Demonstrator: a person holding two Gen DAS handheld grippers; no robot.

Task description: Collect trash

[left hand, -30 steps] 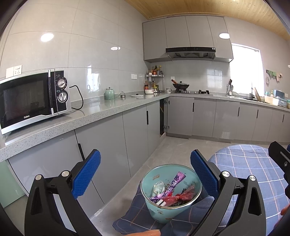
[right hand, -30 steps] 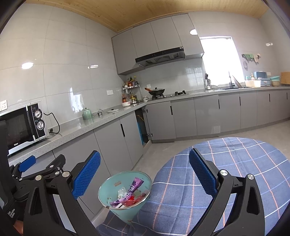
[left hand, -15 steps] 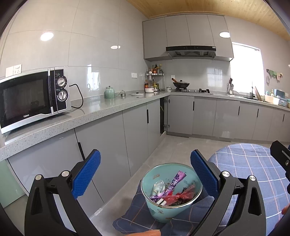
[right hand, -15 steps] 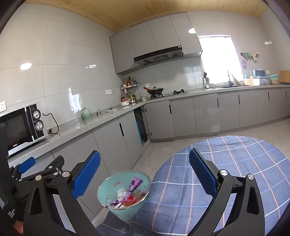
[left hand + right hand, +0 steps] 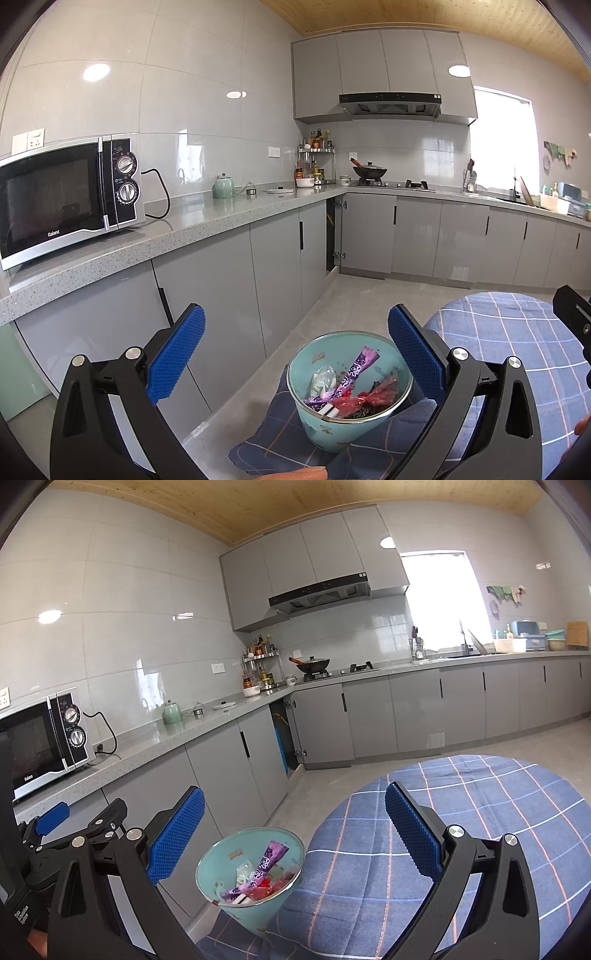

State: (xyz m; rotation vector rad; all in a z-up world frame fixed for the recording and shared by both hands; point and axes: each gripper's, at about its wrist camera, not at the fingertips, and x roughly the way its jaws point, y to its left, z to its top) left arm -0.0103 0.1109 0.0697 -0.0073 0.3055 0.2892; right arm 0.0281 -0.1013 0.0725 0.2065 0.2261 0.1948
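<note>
— Where is the trash sitting?
— Wrappers (image 5: 347,384) are lying inside the teal bin (image 5: 334,430) at the checked tablecloth's (image 5: 461,849) edge.
— And the grippers?
— The left gripper (image 5: 295,345) and right gripper (image 5: 293,825) are both hovering spread wide, gripping nothing.

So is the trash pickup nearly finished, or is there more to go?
It looks close to done. The teal bin already holds a purple wrapper, a red wrapper and a clear one. Nothing is in hand: the left gripper and right gripper are both open and empty. The checked tablecloth shows no loose litter in view.
</note>
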